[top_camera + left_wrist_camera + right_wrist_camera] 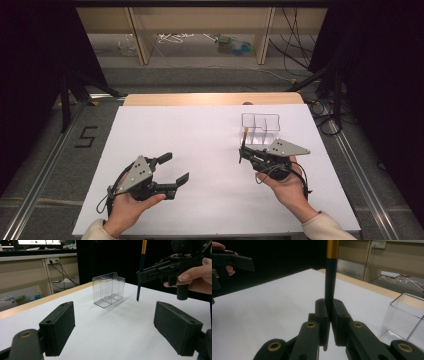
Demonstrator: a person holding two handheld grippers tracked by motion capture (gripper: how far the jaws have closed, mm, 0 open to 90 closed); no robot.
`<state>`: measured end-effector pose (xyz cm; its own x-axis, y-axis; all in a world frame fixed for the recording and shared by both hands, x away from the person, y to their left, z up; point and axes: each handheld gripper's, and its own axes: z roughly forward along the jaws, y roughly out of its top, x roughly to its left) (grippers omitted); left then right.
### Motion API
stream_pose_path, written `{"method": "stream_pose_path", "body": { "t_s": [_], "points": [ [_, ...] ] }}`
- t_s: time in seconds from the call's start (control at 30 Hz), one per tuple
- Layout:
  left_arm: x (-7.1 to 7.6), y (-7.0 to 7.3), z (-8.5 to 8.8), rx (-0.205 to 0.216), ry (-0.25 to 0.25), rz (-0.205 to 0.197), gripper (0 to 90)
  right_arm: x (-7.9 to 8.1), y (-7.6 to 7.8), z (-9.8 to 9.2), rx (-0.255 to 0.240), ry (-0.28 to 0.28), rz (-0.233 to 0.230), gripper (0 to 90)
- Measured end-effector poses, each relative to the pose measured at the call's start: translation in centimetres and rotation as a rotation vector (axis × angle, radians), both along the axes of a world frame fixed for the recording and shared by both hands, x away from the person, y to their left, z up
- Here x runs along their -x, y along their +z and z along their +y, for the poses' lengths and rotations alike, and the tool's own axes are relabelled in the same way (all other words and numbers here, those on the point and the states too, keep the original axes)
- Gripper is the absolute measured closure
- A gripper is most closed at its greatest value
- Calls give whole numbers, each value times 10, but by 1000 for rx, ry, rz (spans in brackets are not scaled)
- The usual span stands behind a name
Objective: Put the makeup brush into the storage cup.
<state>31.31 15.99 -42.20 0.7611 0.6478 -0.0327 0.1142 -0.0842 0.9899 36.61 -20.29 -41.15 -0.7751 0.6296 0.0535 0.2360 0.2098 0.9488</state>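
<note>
A slim black pencil-like stick (244,140) with an orange upper band is standing nearly upright at the right of centre in the high view, pinched partway down its shaft between closed jaws, its dark lower tip hanging just above the white desk sheet. In the left gripper view it is showing at upper right, tip pointing down. A clear plastic organizer box (260,128), split by inner walls into compartments, is sitting upright on the sheet just behind and right of the stick, toward the upper right; it is looking empty.
</note>
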Motion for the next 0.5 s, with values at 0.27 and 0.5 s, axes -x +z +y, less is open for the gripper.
{"method": "stream_pose_path", "body": {
  "t_s": [0.27,0.5],
  "points": [
    [0,0,0,0,0,1,170,-1,1,-1,0,-5,-1,843],
    [-1,0,0,-3,-1,-3,170,-2,1,-3,1,-14,-5,843]
  ]
}}
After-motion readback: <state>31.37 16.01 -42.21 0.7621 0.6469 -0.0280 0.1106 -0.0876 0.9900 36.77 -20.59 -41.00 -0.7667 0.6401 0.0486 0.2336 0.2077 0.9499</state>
